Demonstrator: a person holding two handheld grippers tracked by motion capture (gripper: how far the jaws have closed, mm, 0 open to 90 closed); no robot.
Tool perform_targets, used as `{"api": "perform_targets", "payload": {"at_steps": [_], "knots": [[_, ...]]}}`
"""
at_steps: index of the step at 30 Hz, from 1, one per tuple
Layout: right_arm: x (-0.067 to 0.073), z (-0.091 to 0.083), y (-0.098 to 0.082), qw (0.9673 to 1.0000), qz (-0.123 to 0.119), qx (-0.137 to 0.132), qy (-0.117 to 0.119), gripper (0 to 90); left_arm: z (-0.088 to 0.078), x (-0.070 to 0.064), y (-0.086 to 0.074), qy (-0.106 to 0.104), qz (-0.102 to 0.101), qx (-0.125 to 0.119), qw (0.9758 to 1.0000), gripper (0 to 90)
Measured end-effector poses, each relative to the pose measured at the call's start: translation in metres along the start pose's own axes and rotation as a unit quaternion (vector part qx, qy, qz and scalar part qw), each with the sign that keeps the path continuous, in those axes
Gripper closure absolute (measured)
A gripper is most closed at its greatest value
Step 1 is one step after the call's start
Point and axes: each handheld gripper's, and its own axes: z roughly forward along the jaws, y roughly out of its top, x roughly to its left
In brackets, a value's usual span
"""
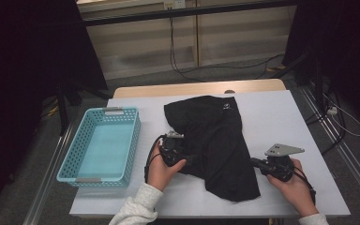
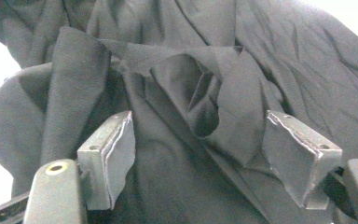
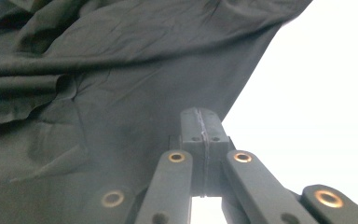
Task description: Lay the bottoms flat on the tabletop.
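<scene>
While the left gripper gapes over black cloth, the right gripper pinches its edge

Counter covered by a white sheet, pale wood edge showing at the far side. Grey floor beyond. Back wall of light wooden panels crossed by a dark horizontal bar. Black cables hang down and trail across the floor. Dark curtains flank both sides. Dim lighting.
</scene>
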Motion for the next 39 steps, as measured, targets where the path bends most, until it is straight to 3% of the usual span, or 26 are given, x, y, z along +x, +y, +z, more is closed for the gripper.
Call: {"api": "perform_targets", "payload": {"at_steps": [2,3,6,8,10,15,20,22,29,31,33,39], "knots": [[0.003,0.003,0.003,0.9998,0.006,0.0,-0.018,68.8,0.001,-0.001,0.0,0.0,0.003,0.001,1.0,27.1],[0.005,0.006,0.003,0.9996,0.002,0.001,-0.027,65.2,0.001,-0.001,0.0,0.002,0.005,0.002,1.0,28.2],[0.012,0.017,0.004,0.9996,-0.011,0.017,-0.02,63.9,0.0,-0.002,-0.001,0.014,0.005,0.001,0.9999,31.9],[0.015,0.021,0.005,0.9995,-0.018,0.017,-0.022,71.6,0.0,-0.001,-0.001,0.019,0.011,0.0,0.9998,38.3],[0.016,0.022,0.007,0.9994,-0.022,0.021,-0.017,89.7,-0.001,0.0,-0.002,0.023,0.015,-0.001,0.9996,42.9],[0.007,0.016,0.007,0.9995,-0.017,0.019,-0.02,90.0,-0.002,0.0,-0.002,0.027,0.018,0.0,0.9995,48.3],[-0.016,0.002,-0.001,0.9986,0.008,0.01,-0.051,90.0,-0.002,0.0,-0.002,0.027,0.02,0.001,0.9994,47.9],[-0.022,-0.001,-0.003,0.9972,0.014,0.007,-0.073,90.0,-0.002,0.0,-0.002,0.027,0.02,0.001,0.9994,47.6],[-0.031,-0.009,-0.005,0.9952,0.022,0.003,-0.096,90.0,-0.002,0.0,-0.002,0.023,0.016,0.001,0.9996,45.4],[-0.027,-0.011,-0.003,0.9961,0.024,-0.006,-0.084,86.3,-0.003,0.0,-0.001,0.02,0.011,0.0,0.9997,43.2],[-0.02,-0.01,0.001,0.997,0.019,-0.009,-0.075,76.3,-0.004,0.0,0.0,0.017,0.009,-0.003,0.9998,41.1],[0.006,0.001,0.01,0.9999,-0.007,-0.006,-0.013,58.4,-0.011,-0.004,0.004,0.006,0.012,-0.013,0.9998,36.8]]}}
